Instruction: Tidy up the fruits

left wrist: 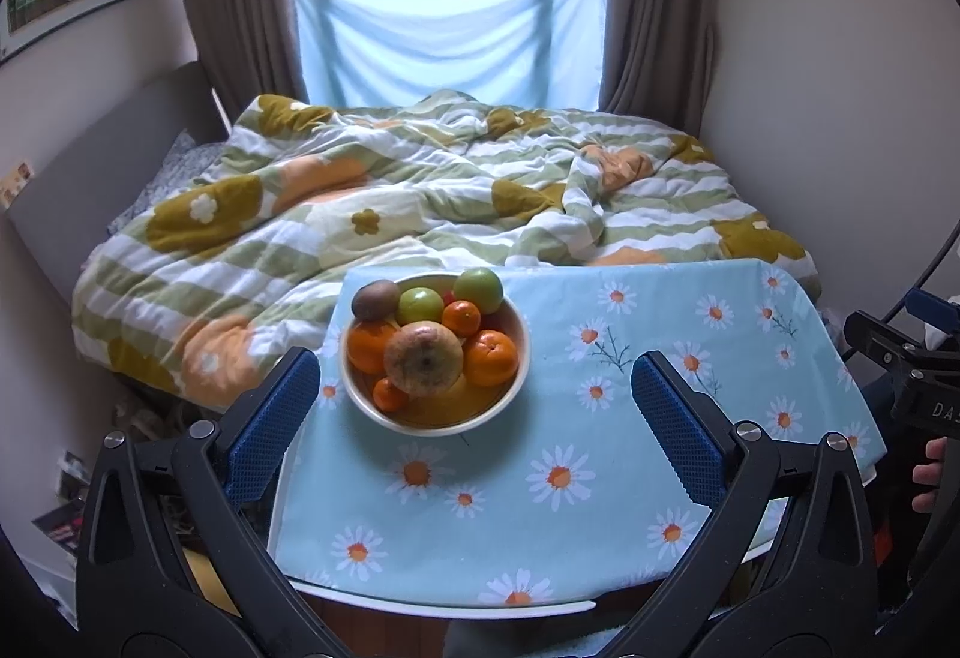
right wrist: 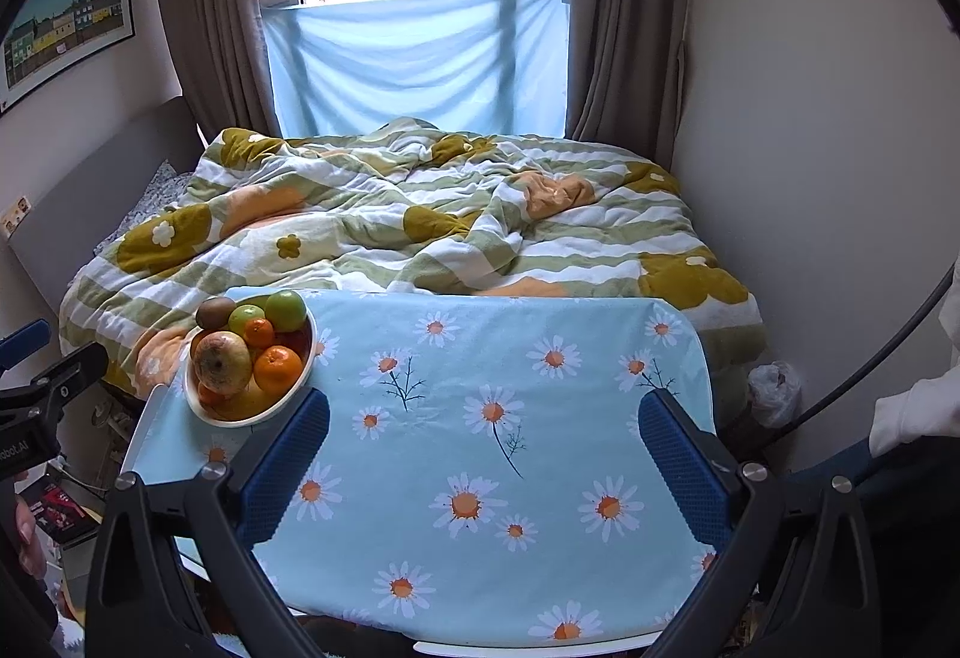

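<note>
A white bowl [left wrist: 516,367] heaped with fruit stands on the table's left far part; it also shows in the right wrist view [right wrist: 303,379]. In it are a brownish apple [left wrist: 423,358], oranges [left wrist: 491,357], green apples [left wrist: 478,289], a kiwi [left wrist: 375,298] and a banana underneath [left wrist: 456,400]. My left gripper [left wrist: 477,418] is open and empty, held just in front of the bowl. My right gripper [right wrist: 483,469] is open and empty over the table's middle, to the right of the bowl.
The table wears a light blue daisy-print cloth [right wrist: 540,400]. Behind it lies a bed with a rumpled striped quilt [left wrist: 420,202] under a window. Walls close in on both sides. Clutter lies on the floor at the left [left wrist: 66,514].
</note>
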The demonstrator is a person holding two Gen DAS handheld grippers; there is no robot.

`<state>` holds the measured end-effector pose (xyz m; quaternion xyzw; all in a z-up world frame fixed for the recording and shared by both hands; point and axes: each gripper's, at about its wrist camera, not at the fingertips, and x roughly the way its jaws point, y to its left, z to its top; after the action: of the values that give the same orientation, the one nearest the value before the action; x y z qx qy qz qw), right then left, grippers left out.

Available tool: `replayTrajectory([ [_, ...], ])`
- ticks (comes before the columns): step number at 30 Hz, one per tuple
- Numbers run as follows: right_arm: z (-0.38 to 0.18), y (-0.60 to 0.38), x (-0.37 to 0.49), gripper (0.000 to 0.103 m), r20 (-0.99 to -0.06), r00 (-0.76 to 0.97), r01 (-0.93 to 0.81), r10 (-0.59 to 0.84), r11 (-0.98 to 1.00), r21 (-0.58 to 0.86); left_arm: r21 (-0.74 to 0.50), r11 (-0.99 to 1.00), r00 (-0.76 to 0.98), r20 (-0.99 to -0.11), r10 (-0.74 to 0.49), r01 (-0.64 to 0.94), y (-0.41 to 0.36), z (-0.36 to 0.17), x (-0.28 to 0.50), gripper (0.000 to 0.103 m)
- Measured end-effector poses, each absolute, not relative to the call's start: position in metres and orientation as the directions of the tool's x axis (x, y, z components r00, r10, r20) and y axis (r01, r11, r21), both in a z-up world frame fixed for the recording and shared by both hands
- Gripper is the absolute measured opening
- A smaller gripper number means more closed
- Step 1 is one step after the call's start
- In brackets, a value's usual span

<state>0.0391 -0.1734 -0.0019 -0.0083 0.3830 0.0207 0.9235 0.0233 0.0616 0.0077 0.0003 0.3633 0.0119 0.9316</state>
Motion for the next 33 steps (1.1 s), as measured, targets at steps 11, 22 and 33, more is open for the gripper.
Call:
replayTrajectory([
  [11,-0.0023,-0.1759,0.0388,0.103,-0.704,0.709,-0.041,0.027,0.999,-0.004,0.015,1.0,0.737,-0.675,0.027,-0.023,0.0607,0.0076,0.0243,0.103],
  [22,-0.0021,-0.176,0.0388,0.103,-0.704,0.71,-0.041,0.026,0.999,-0.005,0.024,0.999,0.742,-0.669,0.036,-0.027,0.0621,0.0095,0.0234,0.103],
  [33,-0.0021,-0.1771,0.0392,0.103,-0.704,0.709,-0.041,0.025,0.999,-0.006,0.04,0.998,0.753,-0.655,0.058,-0.042,0.0619,0.014,0.0174,0.103],
])
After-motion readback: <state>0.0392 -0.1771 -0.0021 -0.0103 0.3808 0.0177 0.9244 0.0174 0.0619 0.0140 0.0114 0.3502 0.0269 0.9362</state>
